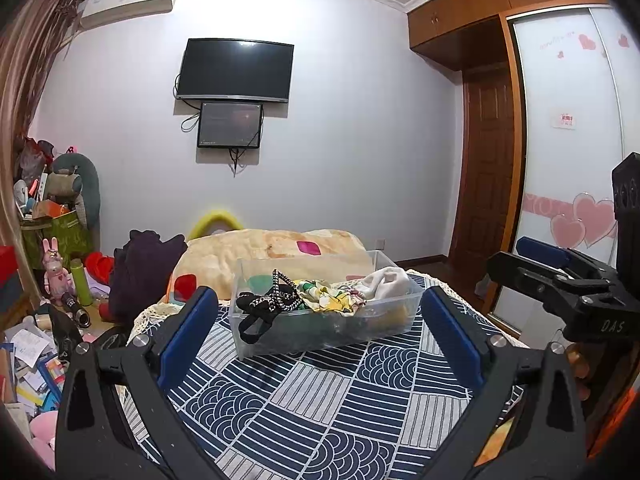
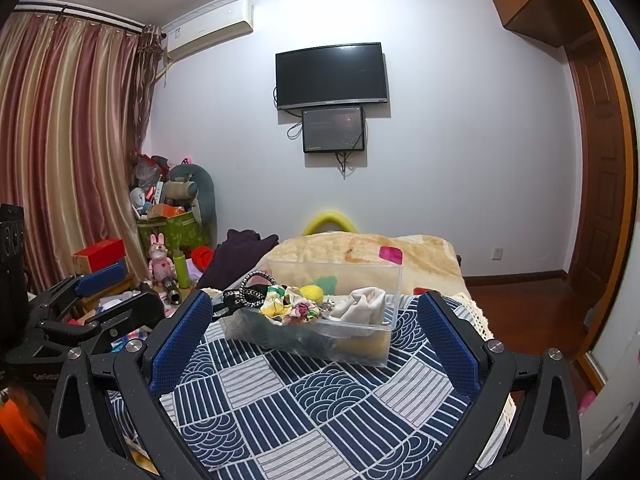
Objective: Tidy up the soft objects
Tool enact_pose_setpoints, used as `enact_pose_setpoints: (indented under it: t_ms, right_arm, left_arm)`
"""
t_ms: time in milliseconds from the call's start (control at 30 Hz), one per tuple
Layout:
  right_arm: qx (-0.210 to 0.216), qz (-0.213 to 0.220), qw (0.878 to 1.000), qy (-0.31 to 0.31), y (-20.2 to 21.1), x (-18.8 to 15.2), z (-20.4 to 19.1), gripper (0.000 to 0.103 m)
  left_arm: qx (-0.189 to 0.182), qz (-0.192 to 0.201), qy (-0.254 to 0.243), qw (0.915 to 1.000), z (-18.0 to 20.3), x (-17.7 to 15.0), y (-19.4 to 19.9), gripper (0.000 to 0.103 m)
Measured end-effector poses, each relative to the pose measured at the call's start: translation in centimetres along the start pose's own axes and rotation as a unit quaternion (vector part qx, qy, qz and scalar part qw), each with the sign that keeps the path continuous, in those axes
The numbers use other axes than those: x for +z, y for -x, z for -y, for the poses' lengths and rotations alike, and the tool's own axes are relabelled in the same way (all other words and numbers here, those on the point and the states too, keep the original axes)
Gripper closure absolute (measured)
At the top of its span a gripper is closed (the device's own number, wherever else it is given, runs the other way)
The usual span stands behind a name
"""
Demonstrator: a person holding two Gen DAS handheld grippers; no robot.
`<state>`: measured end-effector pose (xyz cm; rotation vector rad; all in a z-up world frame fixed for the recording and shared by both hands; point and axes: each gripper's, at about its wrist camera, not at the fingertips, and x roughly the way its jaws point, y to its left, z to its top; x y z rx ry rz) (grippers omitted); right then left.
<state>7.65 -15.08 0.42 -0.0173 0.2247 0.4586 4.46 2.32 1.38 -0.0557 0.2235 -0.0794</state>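
A clear plastic bin (image 1: 394,320) (image 2: 372,350) stands on a blue and white patterned cloth (image 1: 320,404) (image 2: 320,408). In it lie soft items: a black strappy piece (image 1: 266,302) (image 2: 244,296) hanging over the left rim, a yellow floral cloth (image 1: 330,298) (image 2: 288,306), a white cloth (image 1: 386,280) (image 2: 362,304) and a yellow ball (image 2: 312,292). My left gripper (image 1: 320,328) is open and empty, short of the bin. My right gripper (image 2: 316,328) is open and empty, also short of the bin. Each gripper shows at the edge of the other's view.
A beige blanket (image 1: 276,246) (image 2: 360,248) lies behind the bin, with dark purple clothing (image 1: 144,268) (image 2: 240,248) to its left. Toys, boxes and papers (image 1: 48,288) clutter the left side. A wardrobe and wooden door (image 1: 488,160) stand on the right.
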Motion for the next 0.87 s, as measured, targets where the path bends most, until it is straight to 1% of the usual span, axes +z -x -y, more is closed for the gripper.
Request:
enact_pose_setpoints:
  t_ms: [233,600,867]
  right_arm:
    - [0.001,-0.002,1.0,-0.005,0.06,0.08,0.0,0.0]
    - [0.003,-0.004,1.0,-0.005,-0.13,-0.16,0.08,0.0]
    - [0.002,-0.005,1.0,-0.005,-0.19,-0.41,-0.01,0.0]
  left_arm:
    - [0.0,-0.003,-0.009,1.0,0.24,-0.18,-0.13,0.0]
    - [-0.004,0.0,-0.001,1.0,0.08,-0.08,0.08,0.0]
    - [-0.013,-0.003,0.004,0.9999,0.14,-0.14,0.14,0.0]
